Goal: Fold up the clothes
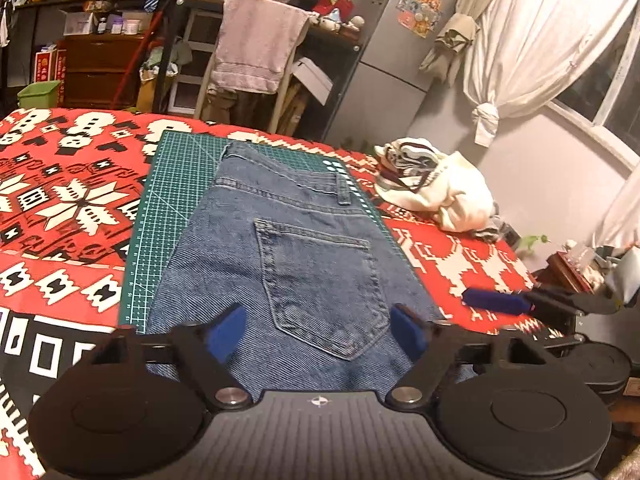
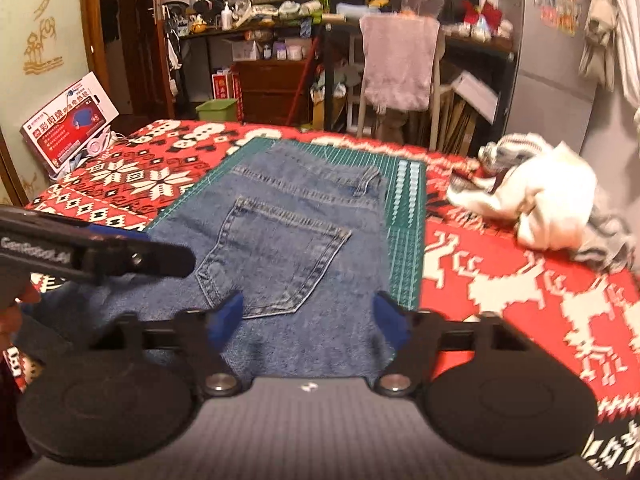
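Nearest the lens in the left wrist view, the left claw (image 1: 318,330) stands with its blue-padded fingers (image 1: 228,332) spread wide and nothing between them, poised over the lower part of a pair of blue jeans (image 1: 280,248). The right wrist view shows the right claw (image 2: 308,320) likewise spread apart and holding nothing, above the jeans' near edge; whether either claw touches the denim cannot be told. The left claw also appears at the left edge of the right wrist view, and the right claw at the right edge of the left wrist view, beside the jeans over the red cloth.

The jeans lie flat, folded lengthwise, back pocket (image 1: 316,284) up, waistband at the far end with a belt loop (image 1: 343,190) near its right corner. They rest on a green cutting mat (image 1: 168,200), whose gridded margin shows along the left side and far end. The mat lies on a surface covered by a red patterned cloth (image 1: 60,200) with white and black motifs.

To the right of the mat, apart from the jeans, sits a crumpled heap of white clothing (image 1: 440,188) with striped parts.

Beyond the surface stand a chair draped with a pink towel (image 1: 256,48), cluttered shelves (image 1: 120,0), a grey refrigerator (image 1: 396,60) bearing magnets, and a knotted white curtain (image 1: 528,40) at the window.
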`<control>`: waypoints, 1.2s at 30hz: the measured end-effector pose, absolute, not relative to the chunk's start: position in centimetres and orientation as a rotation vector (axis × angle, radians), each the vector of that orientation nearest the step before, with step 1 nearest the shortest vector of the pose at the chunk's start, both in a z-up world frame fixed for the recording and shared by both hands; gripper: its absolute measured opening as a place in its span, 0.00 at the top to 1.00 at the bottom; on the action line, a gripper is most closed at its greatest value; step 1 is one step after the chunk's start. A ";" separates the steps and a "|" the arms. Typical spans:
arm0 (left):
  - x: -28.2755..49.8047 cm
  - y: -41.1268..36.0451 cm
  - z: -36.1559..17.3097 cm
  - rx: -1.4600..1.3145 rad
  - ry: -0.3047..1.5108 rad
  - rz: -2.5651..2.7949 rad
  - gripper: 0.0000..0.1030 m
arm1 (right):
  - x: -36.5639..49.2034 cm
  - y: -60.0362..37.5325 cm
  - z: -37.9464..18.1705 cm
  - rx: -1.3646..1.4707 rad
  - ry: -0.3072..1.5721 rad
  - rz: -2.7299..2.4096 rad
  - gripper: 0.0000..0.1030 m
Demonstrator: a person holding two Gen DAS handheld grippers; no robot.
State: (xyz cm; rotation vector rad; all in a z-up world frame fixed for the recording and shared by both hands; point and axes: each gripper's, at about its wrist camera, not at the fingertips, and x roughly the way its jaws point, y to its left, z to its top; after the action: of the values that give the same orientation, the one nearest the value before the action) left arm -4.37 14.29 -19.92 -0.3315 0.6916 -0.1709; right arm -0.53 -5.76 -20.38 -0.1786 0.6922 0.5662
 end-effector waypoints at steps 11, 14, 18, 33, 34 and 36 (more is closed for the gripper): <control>-1.5 16.1 -21.4 -0.330 0.740 -0.183 0.96 | 3.3 -4.1 -22.1 -0.172 0.761 0.541 0.99; -1.2 16.2 -21.8 -0.309 0.754 -0.184 0.97 | 4.4 -4.5 -23.1 -0.170 0.794 0.516 0.99; -0.9 16.4 -22.8 -0.284 0.800 -0.167 0.97 | 4.5 -5.8 -23.8 -0.136 0.796 0.525 1.00; -2.7 16.2 -22.2 -0.269 0.800 -0.182 0.98 | 3.7 -7.2 -22.1 -0.100 0.777 0.457 1.00; -2.5 16.3 -22.0 -0.260 0.793 -0.174 0.98 | 3.7 -7.0 -21.8 -0.105 0.768 0.465 1.00; -1.9 16.6 -21.5 -0.247 0.783 -0.152 0.98 | 3.9 -6.1 -21.7 -0.108 0.769 0.485 1.00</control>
State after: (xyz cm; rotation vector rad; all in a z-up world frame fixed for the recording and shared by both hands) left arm -1.88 16.57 -21.50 -0.2472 0.7829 -0.1523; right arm 3.87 -6.11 -21.74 -0.1084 0.7689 0.4849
